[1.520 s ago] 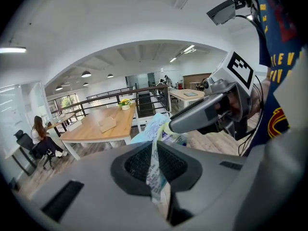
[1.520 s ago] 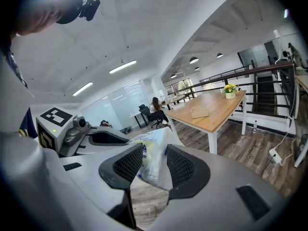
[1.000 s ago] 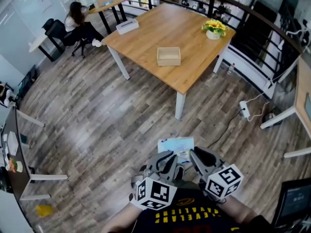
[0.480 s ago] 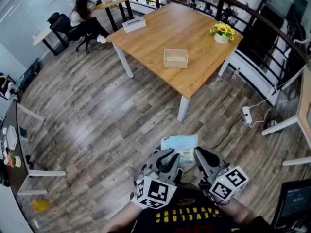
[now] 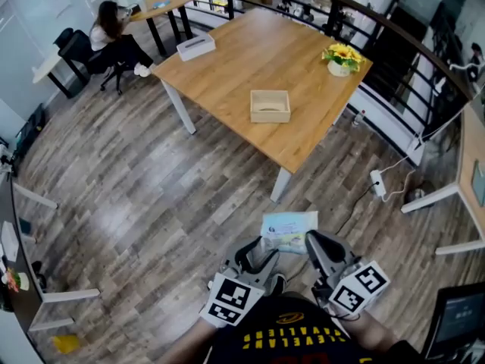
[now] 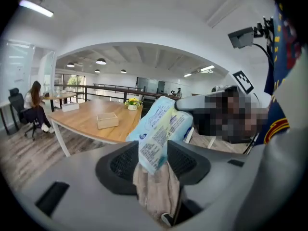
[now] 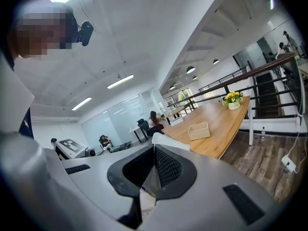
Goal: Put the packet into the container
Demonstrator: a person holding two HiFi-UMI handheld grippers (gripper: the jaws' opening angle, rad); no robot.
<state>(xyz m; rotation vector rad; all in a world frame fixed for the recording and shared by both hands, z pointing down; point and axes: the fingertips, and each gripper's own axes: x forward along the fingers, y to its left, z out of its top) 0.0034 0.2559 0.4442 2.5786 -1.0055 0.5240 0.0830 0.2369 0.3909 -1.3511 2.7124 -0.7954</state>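
The soft, pale-blue plastic packet [image 5: 289, 231] is hanging over the plank floor [image 5: 151, 203], well apart from the container [image 5: 270, 105], a square open wooden box sitting on the worktop [image 5: 227, 59]. A second ago the left gripper [image 5: 260, 252] was pinching it. Now its fingers are opening around the packet's end, and the right gripper [image 5: 314, 243] is clamping the thin edge.

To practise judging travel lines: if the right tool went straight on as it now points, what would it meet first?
The right tool is shut on the packet; beyond that, probably the wooden table, though depth is unclear.
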